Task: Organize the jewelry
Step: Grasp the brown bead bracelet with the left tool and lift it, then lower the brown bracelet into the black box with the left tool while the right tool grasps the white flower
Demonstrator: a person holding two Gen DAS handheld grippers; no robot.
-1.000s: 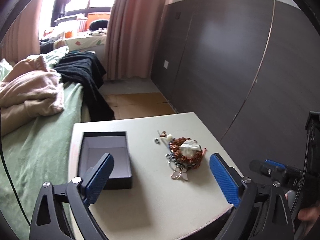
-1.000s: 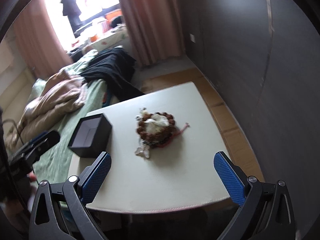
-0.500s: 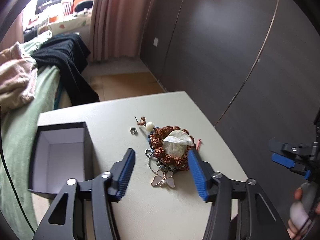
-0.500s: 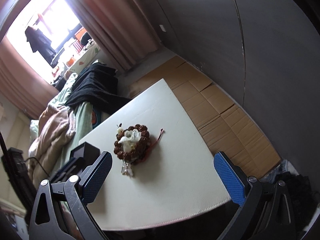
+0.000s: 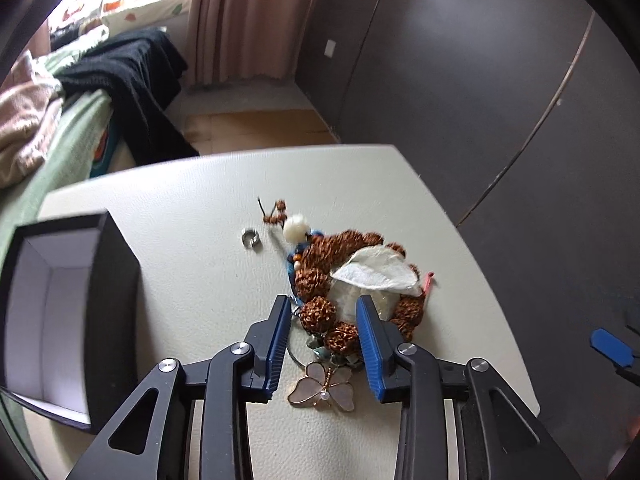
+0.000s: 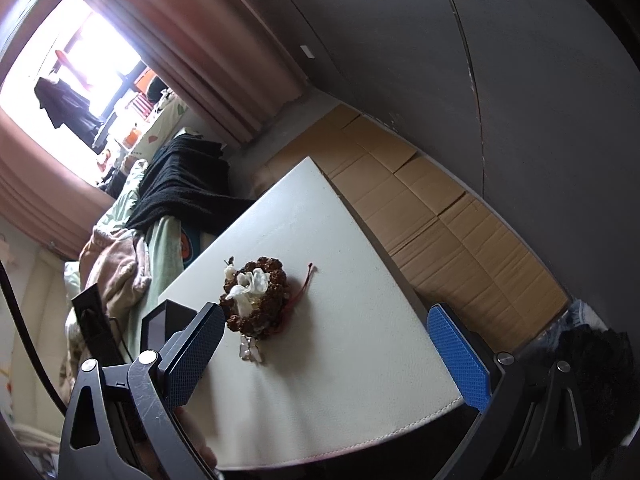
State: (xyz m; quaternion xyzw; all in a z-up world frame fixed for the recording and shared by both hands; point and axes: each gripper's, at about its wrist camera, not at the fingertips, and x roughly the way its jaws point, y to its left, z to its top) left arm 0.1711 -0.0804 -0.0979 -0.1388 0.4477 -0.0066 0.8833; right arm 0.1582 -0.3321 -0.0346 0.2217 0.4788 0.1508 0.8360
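Observation:
A heap of jewelry lies on the white table (image 5: 192, 240): a brown bead bracelet (image 5: 320, 312) with a white leaf-shaped piece (image 5: 376, 270) on it, a pale butterfly pendant (image 5: 322, 390) and a small silver ring (image 5: 251, 237). My left gripper (image 5: 324, 308) is down at the heap, its jaws narrowed around the near beads of the bracelet, not fully shut. An open black box (image 5: 60, 312) with a white inside stands to the left. My right gripper (image 6: 326, 328) is wide open and empty, held back from the bracelet (image 6: 256, 300).
A bed with green sheets (image 5: 52, 152), a pink blanket and black clothing lies left of the table. A dark wardrobe wall (image 5: 480, 80) stands to the right. Cardboard (image 6: 440, 216) covers the floor beyond the table.
My left gripper has moved forward and down onto the jewelry heap and its jaws have narrowed around the beads. My right gripper has tilted and drawn back, still wide open.

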